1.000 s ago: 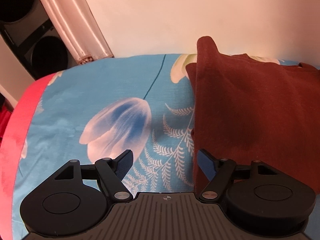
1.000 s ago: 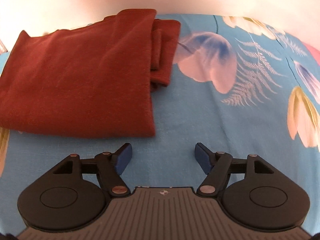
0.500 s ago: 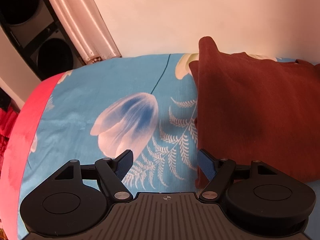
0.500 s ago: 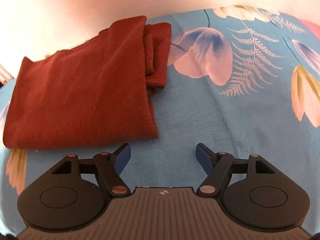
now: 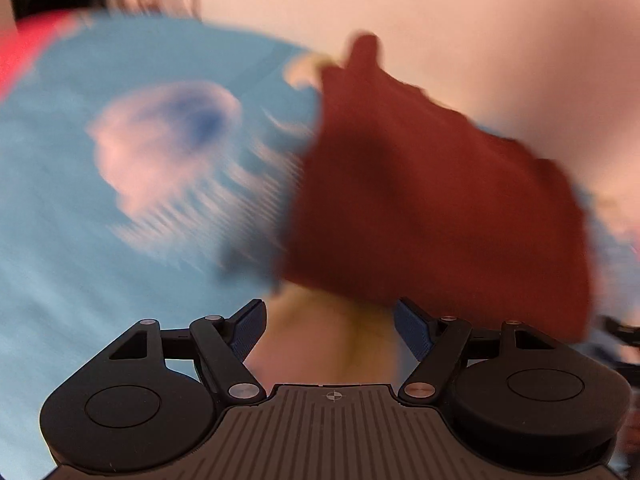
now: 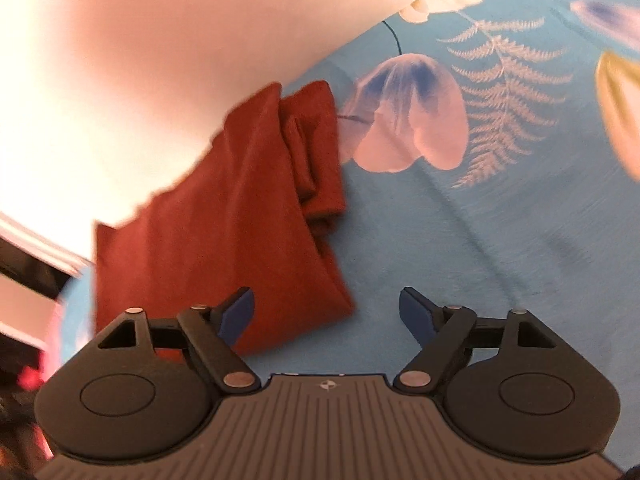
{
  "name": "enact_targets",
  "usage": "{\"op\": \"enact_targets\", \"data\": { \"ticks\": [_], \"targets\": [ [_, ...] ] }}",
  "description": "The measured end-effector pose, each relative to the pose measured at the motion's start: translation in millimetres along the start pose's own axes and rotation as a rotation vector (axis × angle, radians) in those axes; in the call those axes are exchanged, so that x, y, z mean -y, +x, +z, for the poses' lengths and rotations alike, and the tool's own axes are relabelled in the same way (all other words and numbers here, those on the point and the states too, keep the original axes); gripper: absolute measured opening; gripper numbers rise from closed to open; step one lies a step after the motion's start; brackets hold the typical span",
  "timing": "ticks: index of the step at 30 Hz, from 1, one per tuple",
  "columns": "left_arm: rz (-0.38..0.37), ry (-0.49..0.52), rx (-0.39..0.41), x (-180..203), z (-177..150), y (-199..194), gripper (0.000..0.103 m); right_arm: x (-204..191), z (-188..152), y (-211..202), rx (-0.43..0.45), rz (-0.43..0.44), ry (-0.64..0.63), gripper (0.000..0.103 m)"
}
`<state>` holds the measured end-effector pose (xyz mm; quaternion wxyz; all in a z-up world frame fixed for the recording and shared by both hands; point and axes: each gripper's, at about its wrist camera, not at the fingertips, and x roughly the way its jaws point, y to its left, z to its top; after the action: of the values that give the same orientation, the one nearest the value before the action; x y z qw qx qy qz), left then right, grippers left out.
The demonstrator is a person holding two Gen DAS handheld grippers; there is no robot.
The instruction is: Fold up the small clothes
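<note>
Left of centre in the right wrist view, the rust-red garment lies folded into a flat oblong on the blue floral bedsheet, with a narrower folded strip showing along its right edge. The right gripper hovers spread wide, holding nothing. The left gripper likewise gapes empty; its view is motion-blurred, the garment filling centre-right.
</note>
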<state>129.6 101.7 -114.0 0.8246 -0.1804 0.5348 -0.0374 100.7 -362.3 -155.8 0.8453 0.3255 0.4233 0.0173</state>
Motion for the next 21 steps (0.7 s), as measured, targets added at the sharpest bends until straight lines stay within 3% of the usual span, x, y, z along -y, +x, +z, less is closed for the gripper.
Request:
{"op": "enact_targets", "data": {
  "ticks": [3,7,13,21],
  "targets": [
    [-0.147,-0.054,-0.042,2.0,-6.1,15.7,0.103,5.8,5.2,6.3,0.006,0.068,0.064,0.086],
    [-0.244,-0.084,-0.096,11.3,-8.2,39.2,0.103,9.3,15.3,18.2,0.037,0.089,0.101,0.088],
    [-0.297,-0.195,-0.127,13.4,-0.7,71.1,0.103,20.0,31.3,32.3,0.088,0.138,0.185,0.093],
    [-0.329,-0.260,-0.111,23.9,10.9,85.4,0.103,10.0,52.8,60.6,0.004,0.218,0.110,0.098]
  ]
}}
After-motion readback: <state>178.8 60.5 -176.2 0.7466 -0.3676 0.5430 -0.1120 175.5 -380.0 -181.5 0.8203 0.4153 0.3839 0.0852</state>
